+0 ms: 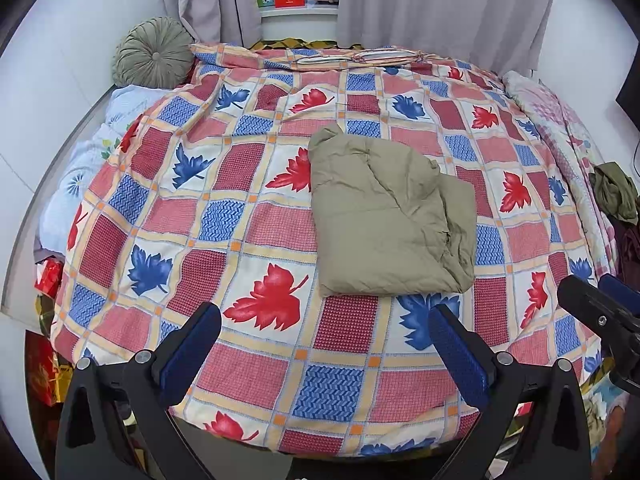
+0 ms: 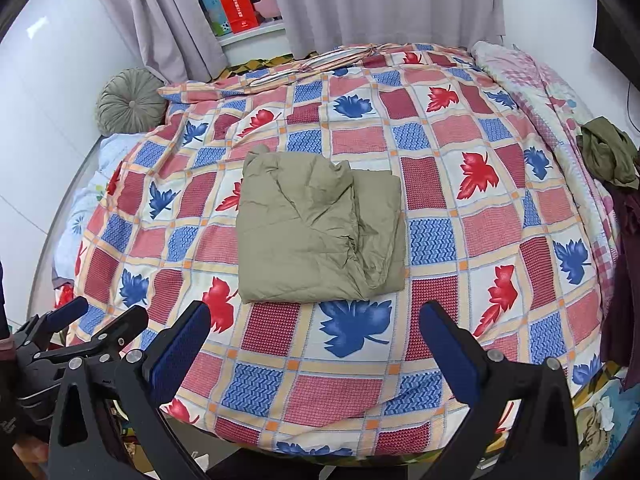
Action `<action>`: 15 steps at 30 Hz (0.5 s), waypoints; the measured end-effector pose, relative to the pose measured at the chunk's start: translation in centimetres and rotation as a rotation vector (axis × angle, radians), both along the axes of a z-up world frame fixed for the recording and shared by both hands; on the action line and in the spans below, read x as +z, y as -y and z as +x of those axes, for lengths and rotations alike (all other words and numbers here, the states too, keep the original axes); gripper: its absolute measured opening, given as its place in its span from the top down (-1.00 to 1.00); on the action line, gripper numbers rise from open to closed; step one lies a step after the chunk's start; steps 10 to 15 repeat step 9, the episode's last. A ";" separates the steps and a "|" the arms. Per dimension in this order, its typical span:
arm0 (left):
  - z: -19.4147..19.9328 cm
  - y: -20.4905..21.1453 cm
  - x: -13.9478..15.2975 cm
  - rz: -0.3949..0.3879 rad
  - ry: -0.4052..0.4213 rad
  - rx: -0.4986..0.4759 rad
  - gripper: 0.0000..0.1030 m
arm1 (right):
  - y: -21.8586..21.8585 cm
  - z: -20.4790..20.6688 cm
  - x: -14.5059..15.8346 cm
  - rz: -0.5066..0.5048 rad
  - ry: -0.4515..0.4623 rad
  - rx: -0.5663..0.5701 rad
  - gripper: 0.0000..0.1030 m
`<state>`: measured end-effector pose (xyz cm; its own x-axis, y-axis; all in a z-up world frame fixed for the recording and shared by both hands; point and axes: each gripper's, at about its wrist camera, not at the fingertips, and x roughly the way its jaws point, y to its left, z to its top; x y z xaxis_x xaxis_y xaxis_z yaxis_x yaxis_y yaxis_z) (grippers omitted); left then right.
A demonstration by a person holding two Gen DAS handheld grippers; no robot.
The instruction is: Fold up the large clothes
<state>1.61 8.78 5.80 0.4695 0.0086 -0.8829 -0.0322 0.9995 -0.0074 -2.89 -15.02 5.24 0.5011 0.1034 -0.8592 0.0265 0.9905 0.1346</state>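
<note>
The bed (image 1: pixel 280 360) fills the small room, under a quilt with red and blue leaves, and grey curtains (image 1: pixel 440 8) hang behind it. In the middle of the bed lies the green coat (image 1: pixel 384 216), folded into a thick, lumpy square. Its near edge runs across, side to side, just past a big blue leaf. A loose flap sticks out on the coat's right side.

Both claws hang over the foot of the bed, on the near side of the coat and apart from it. The left claw (image 1: pixel 324 344) has its fingers spread wide and holds nothing. The right claw (image 2: pixel 316 340) is the same, wide and empty.

From the left claw the coat lies ahead and a bit right. From the right claw it lies almost straight ahead. So I think the right claw is better placed for that loose flap. More clothes (image 2: pixel 608 152) wait at the bed's right edge, well apart from the coat.
</note>
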 end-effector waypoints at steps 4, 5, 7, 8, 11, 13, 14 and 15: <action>-0.5 0.1 -0.2 0.006 0.004 0.005 -1.00 | 0.0 0.0 0.0 0.001 -0.001 0.000 -1.00; -0.7 0.3 -0.3 0.006 0.006 0.006 -1.00 | 0.0 0.0 0.1 0.001 -0.001 0.001 -1.00; -0.9 0.3 -0.4 -0.001 0.009 0.004 -1.00 | 0.0 0.0 0.0 0.001 -0.001 -0.001 -1.00; -0.8 0.3 -0.6 -0.005 0.008 0.004 -1.00 | 0.0 0.0 0.0 0.001 -0.001 -0.001 -1.00; -0.9 0.4 -0.7 -0.010 0.007 0.003 -1.00 | 0.0 0.0 0.1 0.000 -0.002 -0.001 -1.00; -0.9 0.4 -0.7 -0.010 0.007 0.003 -1.00 | 0.0 0.0 0.1 0.000 -0.002 -0.001 -1.00; -0.9 0.4 -0.7 -0.010 0.007 0.003 -1.00 | 0.0 0.0 0.1 0.000 -0.002 -0.001 -1.00; -0.9 0.4 -0.7 -0.010 0.007 0.003 -1.00 | 0.0 0.0 0.1 0.000 -0.002 -0.001 -1.00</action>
